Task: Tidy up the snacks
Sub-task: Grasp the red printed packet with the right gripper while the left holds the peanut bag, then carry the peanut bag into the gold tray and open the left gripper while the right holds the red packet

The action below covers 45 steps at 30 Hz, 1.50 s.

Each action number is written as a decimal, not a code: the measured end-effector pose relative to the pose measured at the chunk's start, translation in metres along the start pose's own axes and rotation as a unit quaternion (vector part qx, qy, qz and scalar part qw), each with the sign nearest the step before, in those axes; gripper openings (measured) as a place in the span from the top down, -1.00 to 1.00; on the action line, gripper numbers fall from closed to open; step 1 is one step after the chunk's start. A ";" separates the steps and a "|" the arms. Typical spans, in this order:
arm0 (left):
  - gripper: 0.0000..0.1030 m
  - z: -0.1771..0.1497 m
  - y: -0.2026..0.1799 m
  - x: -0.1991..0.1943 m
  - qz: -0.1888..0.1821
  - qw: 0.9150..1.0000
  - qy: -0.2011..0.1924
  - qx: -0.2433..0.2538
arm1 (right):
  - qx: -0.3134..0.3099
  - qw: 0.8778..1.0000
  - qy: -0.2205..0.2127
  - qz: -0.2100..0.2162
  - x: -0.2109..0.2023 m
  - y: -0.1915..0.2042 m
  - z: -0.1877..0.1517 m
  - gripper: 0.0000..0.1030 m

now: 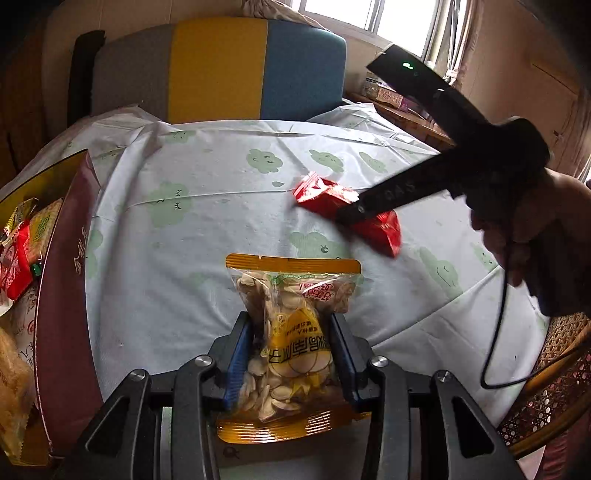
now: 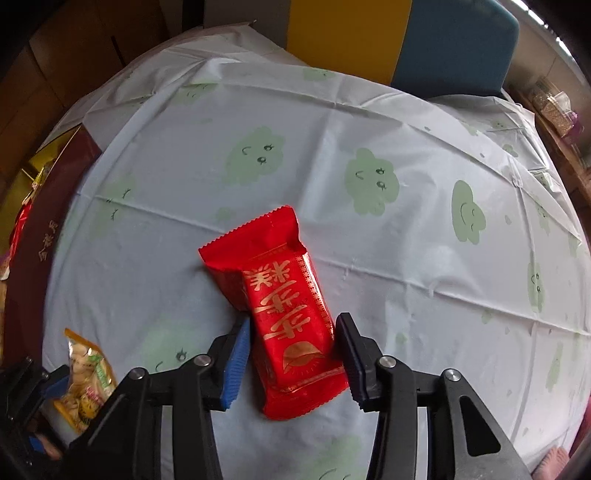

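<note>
Seed bag [image 1: 291, 339] pinched in my left claw [image 1: 291, 354]; right claw [image 2: 291, 354] narrowed around red packet [image 2: 284, 317], pads barely touching, so it may slip on lifting.

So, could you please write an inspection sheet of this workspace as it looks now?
Surface: pale blue tablecloth with green cloud faces, creased.
Job's things: clear-and-orange packet of seeds; red foil packet with gold characters, lying flat; maroon cardboard box at the left edge, holding snacks.
Clutter: nothing seen.
Grippers: left tool shut on the seed packet; right tool astride the red packet, pads at its sides, pressure unclear.
Cables: black cable hanging from the right tool's handle.
Surroundings: grey, yellow and blue chair back; bright window.
</note>
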<state>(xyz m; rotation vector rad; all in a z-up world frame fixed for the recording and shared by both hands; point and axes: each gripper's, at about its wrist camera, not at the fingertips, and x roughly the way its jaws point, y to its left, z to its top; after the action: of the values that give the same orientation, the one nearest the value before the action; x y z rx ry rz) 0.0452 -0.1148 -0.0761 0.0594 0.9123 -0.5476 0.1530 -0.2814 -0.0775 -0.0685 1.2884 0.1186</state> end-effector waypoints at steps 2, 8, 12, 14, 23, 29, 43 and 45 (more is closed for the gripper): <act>0.17 0.000 0.000 0.000 0.002 1.000 -0.001 0.000 | 0.000 1.000 -0.008 0.011 0.000 0.001 -0.012 0.06; 0.17 -0.002 -0.004 -0.003 0.012 1.000 -0.001 0.004 | 0.001 1.000 -0.025 0.019 0.002 -0.005 -0.021 -0.06; 0.19 -0.002 -0.008 -0.005 0.020 1.000 -0.001 0.006 | -0.013 0.999 -0.029 0.005 0.001 -0.004 -0.026 -0.03; 0.20 0.000 -0.009 -0.007 0.024 1.000 0.003 0.003 | -0.017 0.999 -0.031 0.002 -0.003 0.000 -0.025 -0.03; 0.25 0.006 -0.002 -0.028 0.035 0.999 -0.001 -0.009 | -0.023 0.999 -0.035 -0.002 0.000 0.008 -0.021 -0.05; 0.25 0.014 0.003 -0.061 0.035 0.999 -0.029 -0.014 | -0.033 0.999 -0.038 -0.010 -0.001 0.017 -0.024 -0.04; 0.26 0.013 0.080 -0.122 0.105 0.988 -0.071 -0.092 | -0.051 0.998 -0.041 -0.025 -0.004 0.031 -0.029 -0.02; 0.26 0.011 0.102 -0.135 0.122 0.983 -0.079 -0.113 | -0.048 0.998 -0.041 -0.024 -0.004 0.031 -0.029 -0.02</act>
<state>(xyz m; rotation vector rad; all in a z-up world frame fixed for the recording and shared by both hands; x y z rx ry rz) 0.0361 0.0273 0.0151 -0.0758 0.7923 -0.2155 0.1204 -0.2546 -0.0815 -0.1739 1.1973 0.1410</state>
